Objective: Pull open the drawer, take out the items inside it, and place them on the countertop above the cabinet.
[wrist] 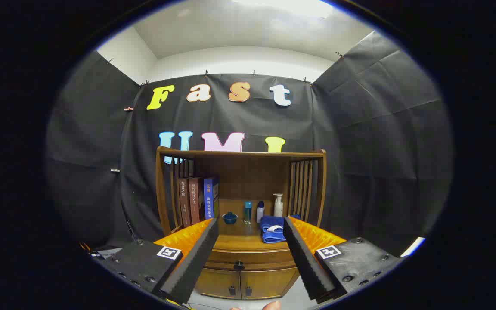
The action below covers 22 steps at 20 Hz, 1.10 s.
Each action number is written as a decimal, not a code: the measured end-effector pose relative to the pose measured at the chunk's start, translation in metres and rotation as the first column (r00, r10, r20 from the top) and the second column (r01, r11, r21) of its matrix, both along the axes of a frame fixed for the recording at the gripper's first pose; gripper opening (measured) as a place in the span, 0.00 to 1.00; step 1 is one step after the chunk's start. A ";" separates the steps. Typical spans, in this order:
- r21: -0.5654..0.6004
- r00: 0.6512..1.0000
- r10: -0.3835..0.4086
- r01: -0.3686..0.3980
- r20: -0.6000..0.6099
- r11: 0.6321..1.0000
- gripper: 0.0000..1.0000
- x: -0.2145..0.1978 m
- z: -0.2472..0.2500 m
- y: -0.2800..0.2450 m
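Tongs [250,226] spread wide, holding nothing | drawer [248,259] closed beneath counter [239,242] front edge, one knob [239,265] | on counter: three books [198,200], three bottles [261,209], one folded blue towel [273,229]

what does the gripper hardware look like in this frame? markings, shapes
The gripper has two long wedge-shaped fingers with ribbed inner faces. Each rides on a black block with screw heads, carrying a square black-and-white fiducial tag. Ridged orange panels sit behind the fingers.
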State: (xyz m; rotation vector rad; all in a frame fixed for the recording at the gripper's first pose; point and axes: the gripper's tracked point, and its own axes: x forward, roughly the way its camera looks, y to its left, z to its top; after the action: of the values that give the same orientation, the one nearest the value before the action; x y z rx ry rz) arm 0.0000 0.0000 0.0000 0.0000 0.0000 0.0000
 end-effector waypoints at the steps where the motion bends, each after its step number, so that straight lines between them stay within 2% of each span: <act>1: 0.000 1.000 0.000 0.000 0.000 1.000 0.98 0.000 0.000 0.001; 22: 0.013 1.000 0.012 -0.012 0.020 1.000 0.98 -0.003 -0.003 0.001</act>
State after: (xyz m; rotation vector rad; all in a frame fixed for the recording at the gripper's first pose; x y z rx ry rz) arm -0.0025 0.0006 -0.0032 0.0131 -0.0195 0.0121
